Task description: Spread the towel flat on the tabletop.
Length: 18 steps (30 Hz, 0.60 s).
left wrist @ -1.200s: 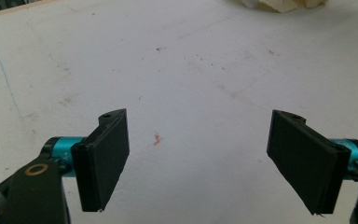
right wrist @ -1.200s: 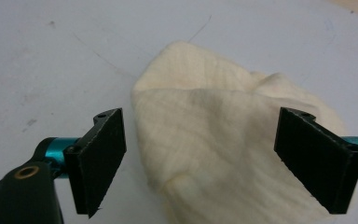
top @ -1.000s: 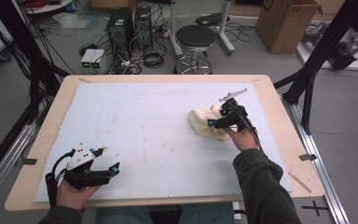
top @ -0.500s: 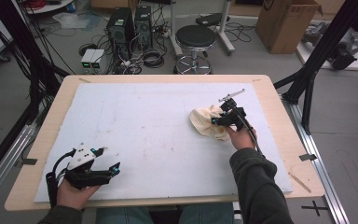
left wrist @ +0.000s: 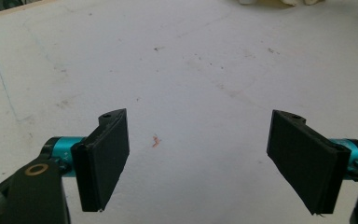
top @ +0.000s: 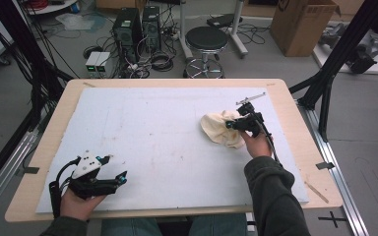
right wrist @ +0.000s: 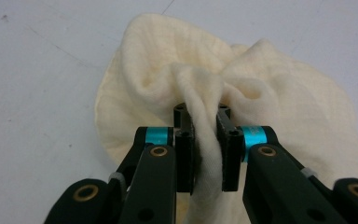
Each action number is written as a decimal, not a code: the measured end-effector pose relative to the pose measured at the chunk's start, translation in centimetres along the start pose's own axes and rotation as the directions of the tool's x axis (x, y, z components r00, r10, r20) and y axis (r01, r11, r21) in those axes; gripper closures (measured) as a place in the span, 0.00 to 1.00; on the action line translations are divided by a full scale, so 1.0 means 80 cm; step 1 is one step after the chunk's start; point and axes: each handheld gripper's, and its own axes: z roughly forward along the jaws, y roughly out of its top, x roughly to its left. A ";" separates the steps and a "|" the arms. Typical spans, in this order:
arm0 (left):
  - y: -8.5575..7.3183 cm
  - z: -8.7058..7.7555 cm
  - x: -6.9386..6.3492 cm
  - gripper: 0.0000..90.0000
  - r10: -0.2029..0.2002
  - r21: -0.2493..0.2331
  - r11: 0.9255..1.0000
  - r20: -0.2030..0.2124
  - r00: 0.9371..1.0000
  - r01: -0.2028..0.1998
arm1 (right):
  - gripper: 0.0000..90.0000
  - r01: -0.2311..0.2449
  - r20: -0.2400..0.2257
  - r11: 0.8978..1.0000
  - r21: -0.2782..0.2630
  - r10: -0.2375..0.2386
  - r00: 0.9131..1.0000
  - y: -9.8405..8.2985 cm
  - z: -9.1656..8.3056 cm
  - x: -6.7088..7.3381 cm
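The right black two-jaw tool (right wrist: 205, 140), held in the person's right hand (top: 257, 145) with the forearm stretched forward, has just been closing its jaws, and they now pinch a fold of the cream cloth (right wrist: 261, 93). The left black tool (left wrist: 200, 158) rests low in the left hand (top: 78, 204), jaws standing wide apart.

Your high view looks down and forward over the table (top: 295, 98). Each gripper view skims it closely; both share the cloth (right wrist: 261, 93) with it.
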 end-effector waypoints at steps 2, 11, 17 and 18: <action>0.000 0.000 0.000 0.24 0.002 0.001 1.000 0.000 1.000 -0.002 | 0.90 -0.011 -0.005 1.000 -0.009 0.011 1.000 0.000 -0.004 0.000; 0.000 -0.002 -0.001 0.24 0.007 0.004 1.000 -0.002 1.000 -0.007 | 0.91 -0.061 -0.069 0.993 -0.102 0.054 0.996 0.000 -0.023 0.003; -0.001 -0.002 0.000 0.24 0.007 0.005 1.000 -0.007 1.000 -0.007 | 0.91 -0.073 -0.093 0.986 -0.151 0.060 0.994 -0.004 -0.037 0.004; -0.001 -0.002 0.000 0.24 0.004 0.001 1.000 -0.008 1.000 -0.004 | 0.91 -0.071 -0.095 0.985 -0.155 0.057 0.994 -0.004 -0.040 0.005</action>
